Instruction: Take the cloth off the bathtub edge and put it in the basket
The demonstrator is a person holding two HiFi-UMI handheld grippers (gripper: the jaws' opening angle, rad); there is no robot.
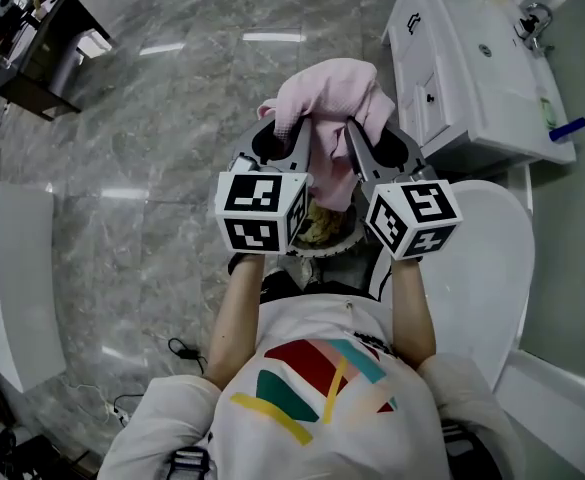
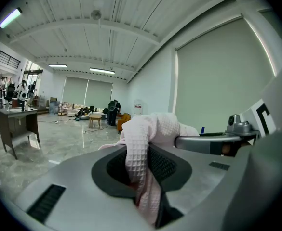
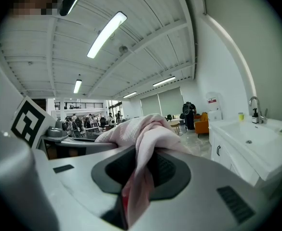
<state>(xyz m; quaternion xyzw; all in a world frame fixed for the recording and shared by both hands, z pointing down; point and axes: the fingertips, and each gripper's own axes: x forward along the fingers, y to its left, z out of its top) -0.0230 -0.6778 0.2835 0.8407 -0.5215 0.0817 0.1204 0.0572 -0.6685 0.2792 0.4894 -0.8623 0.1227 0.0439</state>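
Both tongs are gripping the pink waffle-weave cloth point(image 1: 330, 103), which is hanging in the air directly above the round pale-rimmed basket point(image 1: 324, 252) and is no longer touching any edge. The left gripper point(image 1: 290, 136) is keeping its jaws nearly together, with a fold of the fabric pinched between its dark ribbed pads point(image 2: 167, 165). The right gripper point(image 1: 358, 140) is doing the same, with a pinkish fold running down through the narrow gap in its own view. Most of the cloth is bunching up in a heap over the two sets of jaws, on the side of the basket away from the person. One loose tail is dangling down between the grippers, so its long axis is running roughly vertical, pointing at the basket's opening. The basket is sitting below and slightly nearer the person than the jaw tips, and something yellowish is already lying in it. Neither gripper is clearly the nearer one; they are standing side by side, level, one on each side of the basket's middle. By my judgement the coming move is calling for lowering both together and drawing them back a little before letting go.
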